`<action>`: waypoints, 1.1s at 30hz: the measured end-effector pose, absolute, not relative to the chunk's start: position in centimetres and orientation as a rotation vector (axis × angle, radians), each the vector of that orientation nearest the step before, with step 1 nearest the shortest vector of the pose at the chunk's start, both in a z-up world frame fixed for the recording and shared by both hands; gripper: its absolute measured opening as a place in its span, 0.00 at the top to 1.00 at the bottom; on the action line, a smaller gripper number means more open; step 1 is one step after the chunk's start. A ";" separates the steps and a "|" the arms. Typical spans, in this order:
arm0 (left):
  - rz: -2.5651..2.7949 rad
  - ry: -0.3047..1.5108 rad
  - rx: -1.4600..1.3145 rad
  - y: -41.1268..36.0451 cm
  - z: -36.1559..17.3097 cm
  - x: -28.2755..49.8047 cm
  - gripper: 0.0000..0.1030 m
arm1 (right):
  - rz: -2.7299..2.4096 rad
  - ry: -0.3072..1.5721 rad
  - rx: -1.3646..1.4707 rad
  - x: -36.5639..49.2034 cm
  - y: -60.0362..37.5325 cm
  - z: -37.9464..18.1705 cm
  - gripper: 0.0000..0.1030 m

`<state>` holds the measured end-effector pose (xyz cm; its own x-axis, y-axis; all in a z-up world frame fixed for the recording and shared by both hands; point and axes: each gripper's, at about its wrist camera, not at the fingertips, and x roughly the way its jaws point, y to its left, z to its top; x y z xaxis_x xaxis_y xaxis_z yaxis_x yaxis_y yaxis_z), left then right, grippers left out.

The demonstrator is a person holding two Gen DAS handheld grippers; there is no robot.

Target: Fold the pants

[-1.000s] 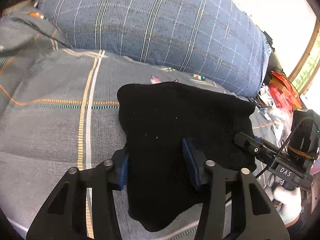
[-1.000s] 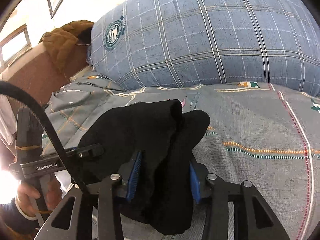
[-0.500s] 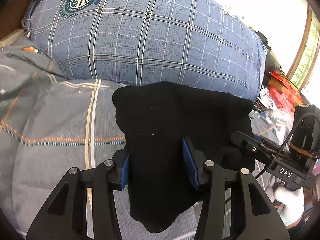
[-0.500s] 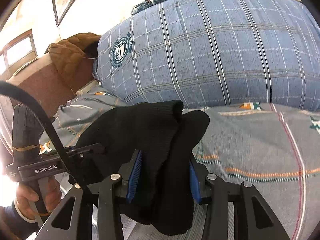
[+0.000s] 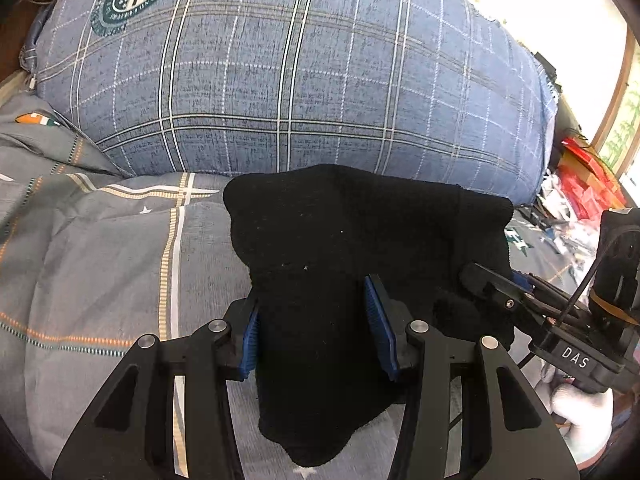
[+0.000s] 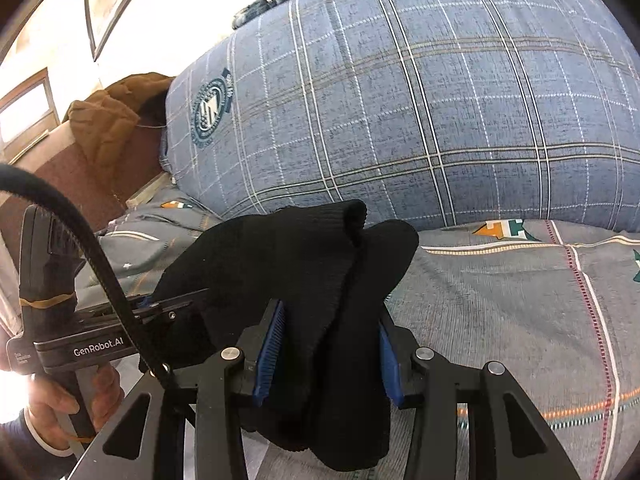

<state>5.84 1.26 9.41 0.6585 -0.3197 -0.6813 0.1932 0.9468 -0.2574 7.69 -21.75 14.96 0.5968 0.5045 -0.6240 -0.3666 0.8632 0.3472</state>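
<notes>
Both grippers, left gripper (image 5: 318, 330) and right gripper (image 6: 328, 354), have jaws clamped on the black pants (image 5: 360, 248); lay evenly on bed (image 6: 500, 300), edges level.

In my left view, the black pants (image 5: 340, 264) cover the bed (image 5: 100, 260) at centre, and the red clutter (image 5: 588, 184) at right is too blurred to identify. In my right view, the frame's edges crop the plaid pillow (image 6: 420, 100).
</notes>
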 end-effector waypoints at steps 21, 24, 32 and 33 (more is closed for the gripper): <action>-0.232 0.865 -0.167 1.4 5.0 8.9 0.51 | 0.456 0.900 0.201 12.0 -22.5 8.4 0.47; -0.218 0.857 -0.161 1.3 4.8 8.8 0.46 | 0.437 0.906 0.212 11.8 -22.8 8.4 0.44; -0.203 0.859 -0.180 1.7 4.9 8.7 0.44 | 0.408 0.857 0.156 8.9 -22.7 11.1 0.44; -0.199 0.860 -0.180 1.7 5.0 8.6 0.44 | 0.418 0.845 0.159 8.5 -22.7 11.5 0.44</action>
